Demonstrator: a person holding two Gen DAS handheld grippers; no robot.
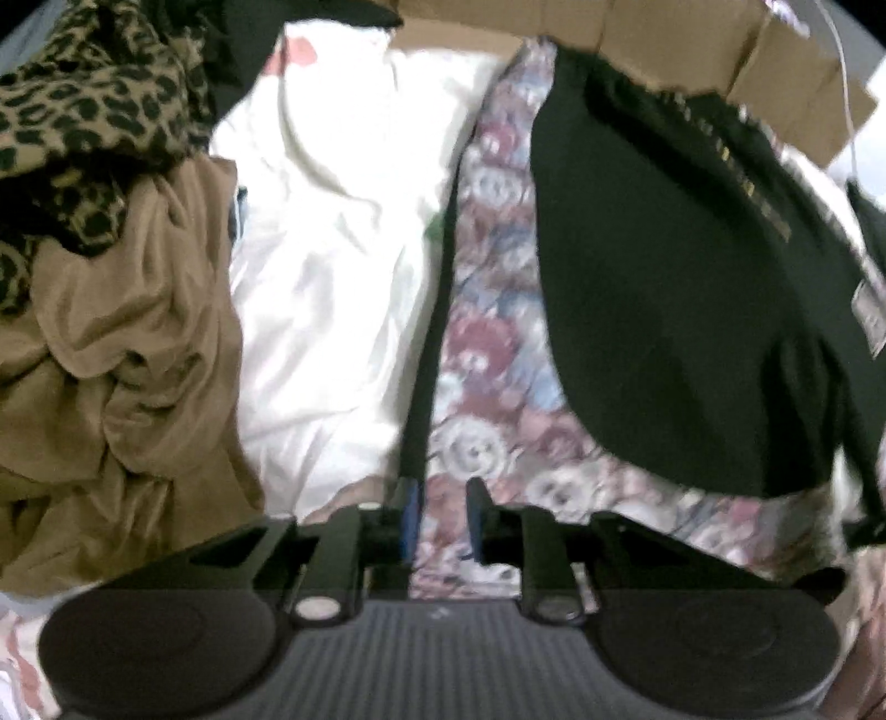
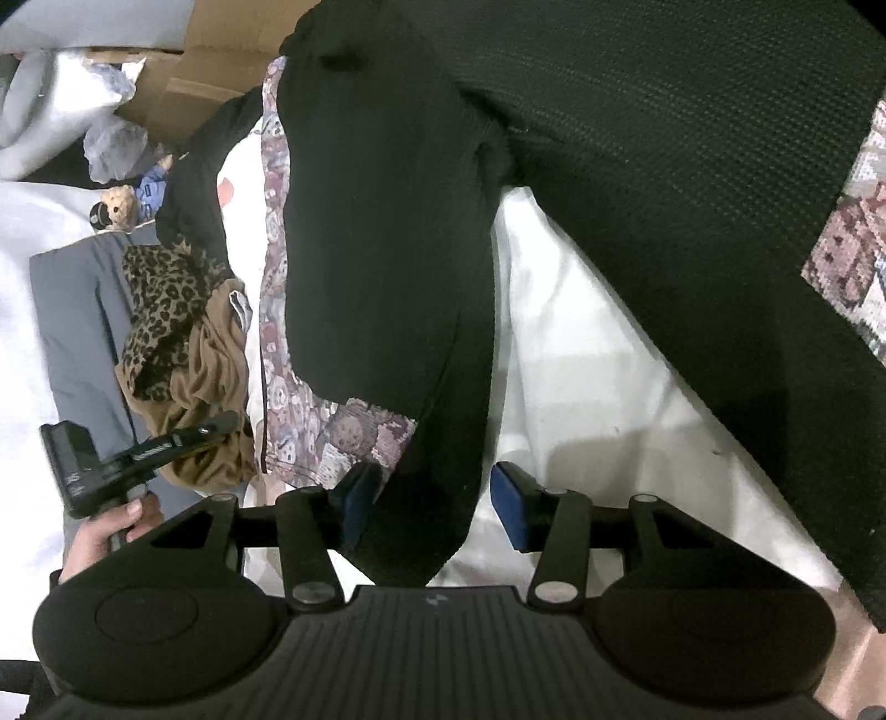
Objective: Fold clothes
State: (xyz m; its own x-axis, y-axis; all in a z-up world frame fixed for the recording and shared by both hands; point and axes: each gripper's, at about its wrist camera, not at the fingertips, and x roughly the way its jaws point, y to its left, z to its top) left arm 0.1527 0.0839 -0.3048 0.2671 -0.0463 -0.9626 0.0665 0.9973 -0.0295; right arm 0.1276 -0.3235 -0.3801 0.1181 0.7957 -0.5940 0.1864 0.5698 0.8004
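Note:
A black garment with a teddy-bear patterned panel (image 1: 681, 288) hangs lifted over the bed, blurred in the left wrist view. My left gripper (image 1: 440, 518) has its jaws close together around the patterned fabric (image 1: 487, 354) and its black trim. In the right wrist view the black garment (image 2: 387, 232) drapes down between the jaws of my right gripper (image 2: 432, 498), which stand wide apart; its blue pads (image 2: 512, 504) do not press the cloth. The left gripper (image 2: 138, 459) shows at lower left, held by a hand.
A tan garment (image 1: 122, 354) and a leopard-print garment (image 1: 94, 105) lie heaped at left on the white sheet (image 1: 332, 249). Cardboard boxes (image 1: 637, 44) stand behind. A small teddy bear (image 2: 119, 207) and a grey cloth (image 2: 77, 332) lie at far left.

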